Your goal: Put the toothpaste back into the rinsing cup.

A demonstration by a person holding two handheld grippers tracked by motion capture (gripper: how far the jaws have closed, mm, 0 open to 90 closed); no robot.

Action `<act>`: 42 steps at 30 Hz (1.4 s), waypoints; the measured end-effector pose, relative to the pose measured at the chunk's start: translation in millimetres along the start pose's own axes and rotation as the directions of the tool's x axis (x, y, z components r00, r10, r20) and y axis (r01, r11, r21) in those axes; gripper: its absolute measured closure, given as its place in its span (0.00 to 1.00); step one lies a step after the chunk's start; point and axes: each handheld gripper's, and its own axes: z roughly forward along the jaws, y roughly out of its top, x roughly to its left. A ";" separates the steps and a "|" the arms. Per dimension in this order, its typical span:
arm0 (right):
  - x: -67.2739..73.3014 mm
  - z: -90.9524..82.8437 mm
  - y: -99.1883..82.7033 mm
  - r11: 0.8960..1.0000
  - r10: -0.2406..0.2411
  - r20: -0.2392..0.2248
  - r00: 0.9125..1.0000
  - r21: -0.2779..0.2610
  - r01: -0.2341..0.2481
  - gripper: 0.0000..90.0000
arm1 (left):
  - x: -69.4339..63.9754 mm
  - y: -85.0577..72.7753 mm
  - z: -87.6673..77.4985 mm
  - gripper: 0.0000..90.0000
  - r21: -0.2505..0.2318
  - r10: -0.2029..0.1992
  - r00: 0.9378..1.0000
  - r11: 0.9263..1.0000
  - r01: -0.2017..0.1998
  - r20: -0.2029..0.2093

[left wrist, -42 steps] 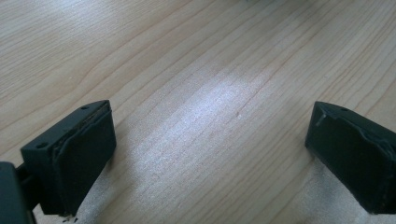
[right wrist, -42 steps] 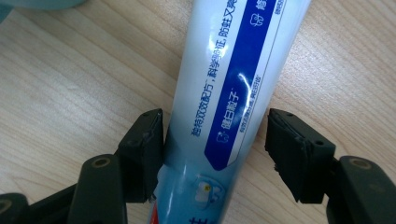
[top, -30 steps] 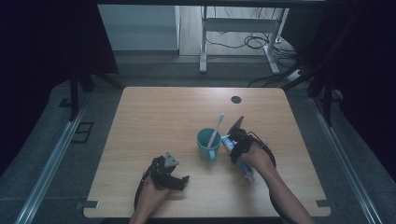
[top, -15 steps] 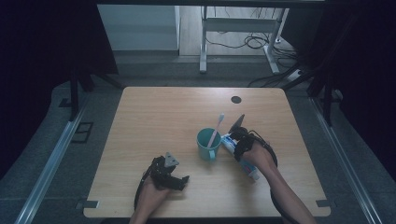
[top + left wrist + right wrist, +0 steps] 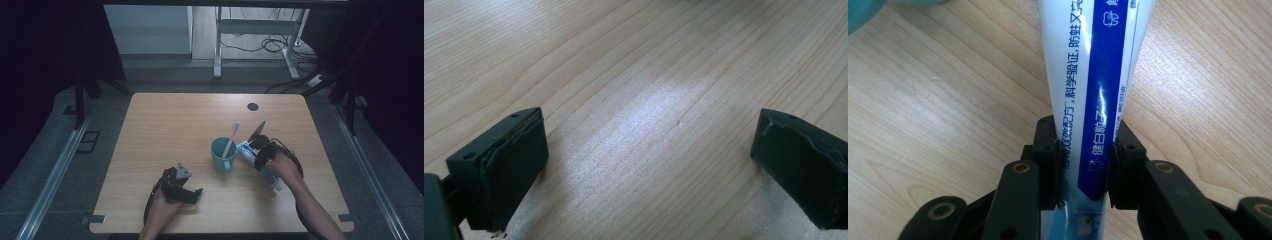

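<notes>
A white and blue toothpaste tube [image 5: 1093, 75] lies on the wooden table [image 5: 175, 125], just right of a teal mug [image 5: 221, 154] that holds a white toothbrush [image 5: 231, 137]. My right gripper [image 5: 1083, 167] has just closed and is shut on the tube, its jaws pressing both sides; in the high view the tube [image 5: 247, 150] runs under the right gripper [image 5: 257, 155] and hand. My left gripper [image 5: 192, 192] rests near the table's front edge, left of the mug. Its jaws [image 5: 649, 165] stand wide open over bare wood with nothing between them.
A small dark round hole [image 5: 253, 106] sits near the table's far right edge. Beyond the table stand desk legs and cables [image 5: 260, 45] on the floor. Dark curtains hang at both sides.
The right gripper's jaws have closed on the toothpaste tube, with the hand shifting only slightly. The left hand has stayed where it was.
</notes>
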 end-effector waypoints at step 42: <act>-0.2 -57.0 -41.8 0.980 -0.060 -0.032 0.998 -0.190 0.053 0.79 | -0.4 -0.1 0.1 0.02 -0.002 -0.005 1.000 1.000 0.005 -0.001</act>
